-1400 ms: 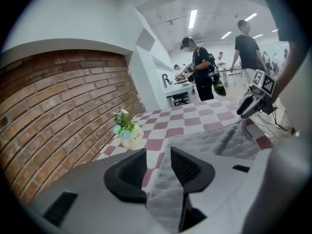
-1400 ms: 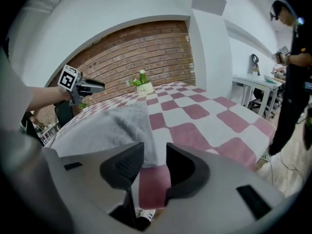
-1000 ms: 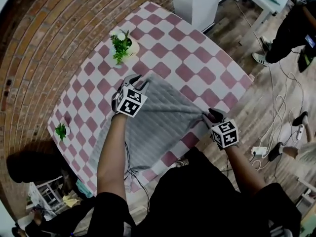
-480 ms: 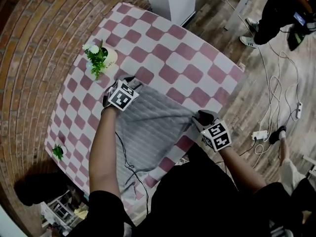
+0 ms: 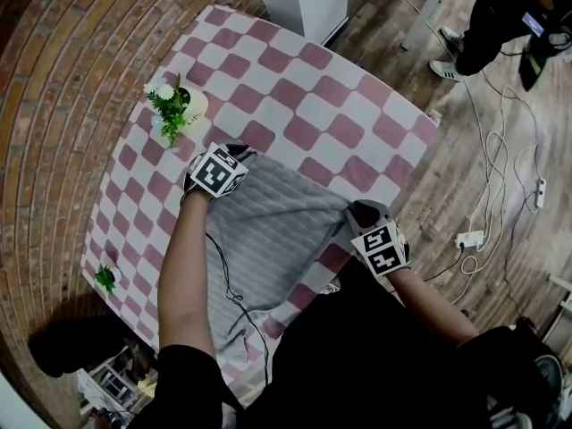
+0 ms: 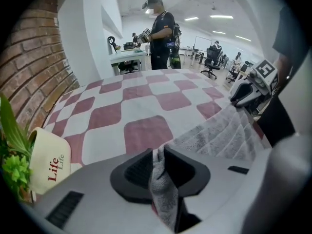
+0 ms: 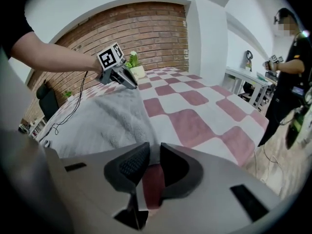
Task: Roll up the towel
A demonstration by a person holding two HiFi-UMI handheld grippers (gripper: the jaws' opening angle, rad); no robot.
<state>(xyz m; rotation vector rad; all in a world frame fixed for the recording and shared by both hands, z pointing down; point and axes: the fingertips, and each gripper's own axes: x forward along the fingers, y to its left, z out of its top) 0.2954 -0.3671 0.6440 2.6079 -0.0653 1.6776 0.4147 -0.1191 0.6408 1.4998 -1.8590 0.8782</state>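
A grey quilted towel (image 5: 268,235) lies spread on the pink-and-white checked table (image 5: 313,96). My left gripper (image 5: 236,155) is at the towel's far left corner. In the left gripper view its jaws have just been closing and are shut on a fold of the towel (image 6: 158,172). My right gripper (image 5: 359,213) is at the far right corner, near the table's edge. Its jaws have also just been closing, and the towel's edge (image 7: 146,130) runs into the narrow gap between them. Each gripper shows in the other's view, the right gripper (image 6: 246,89) and the left gripper (image 7: 122,77).
A cream flower pot (image 5: 183,105) stands just beyond the left gripper, close beside it (image 6: 46,162). A small green plant (image 5: 105,277) sits at the table's left edge. A black cable (image 5: 228,284) trails over the towel. A person (image 5: 505,16) and floor cables (image 5: 500,177) are to the right.
The left gripper came down onto the towel's far left corner and pinched it. The right gripper stayed at the right corner and narrowed its jaws.
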